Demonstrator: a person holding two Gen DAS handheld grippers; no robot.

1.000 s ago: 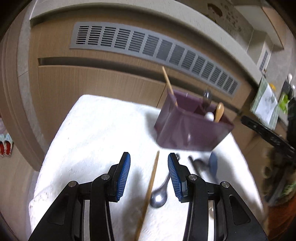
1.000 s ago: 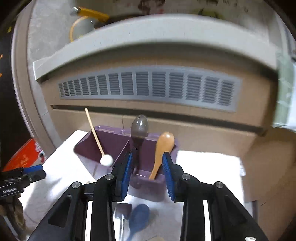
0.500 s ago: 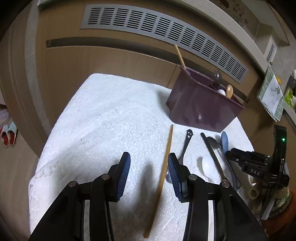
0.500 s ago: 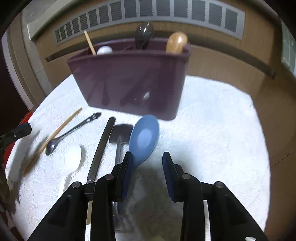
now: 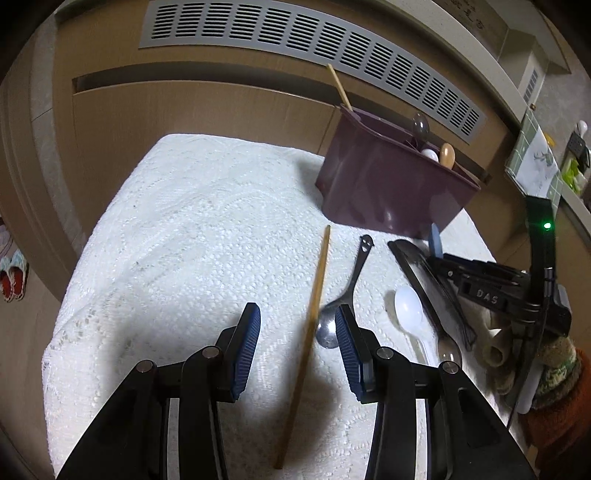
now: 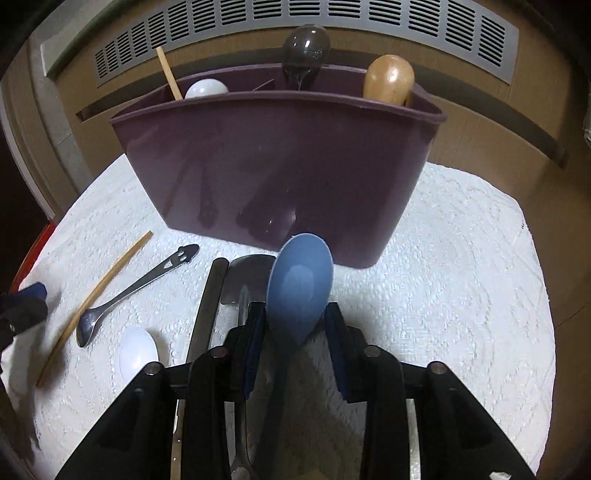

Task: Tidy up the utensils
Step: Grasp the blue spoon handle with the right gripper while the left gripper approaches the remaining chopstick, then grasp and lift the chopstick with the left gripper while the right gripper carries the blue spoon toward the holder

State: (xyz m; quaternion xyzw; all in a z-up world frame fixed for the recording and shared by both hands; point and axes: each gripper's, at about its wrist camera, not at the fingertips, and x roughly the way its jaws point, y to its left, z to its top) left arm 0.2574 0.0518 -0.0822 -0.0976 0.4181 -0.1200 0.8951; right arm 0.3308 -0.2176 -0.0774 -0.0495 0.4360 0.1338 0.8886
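A purple caddy (image 6: 280, 155) stands at the back of the white cloth and holds a dark spoon (image 6: 306, 48), a wooden spoon (image 6: 388, 79), a white spoon (image 6: 207, 88) and a chopstick (image 6: 168, 74). A blue spoon (image 6: 299, 284) lies in front of it. My right gripper (image 6: 295, 312) straddles the spoon's neck; its jaws are closing, and the pads do not visibly press. My left gripper (image 5: 297, 312) is open, low over a wooden chopstick (image 5: 317, 288) that runs between its fingers. Beside it lie a metal spoon (image 5: 351, 284), a white plastic spoon (image 5: 408, 310) and a dark knife (image 5: 413, 273).
A flat metal utensil (image 6: 247, 277) lies under the blue spoon's left edge. The white lace cloth (image 5: 184, 240) is bare on its left half. A wooden cabinet with a grey vent (image 5: 295, 33) stands behind. A knitted sleeve (image 5: 554, 369) shows at the right.
My right gripper has dropped from above the caddy to the blue spoon in front of it, which now lies between its jaws. My left gripper has sunk a little toward the chopstick.
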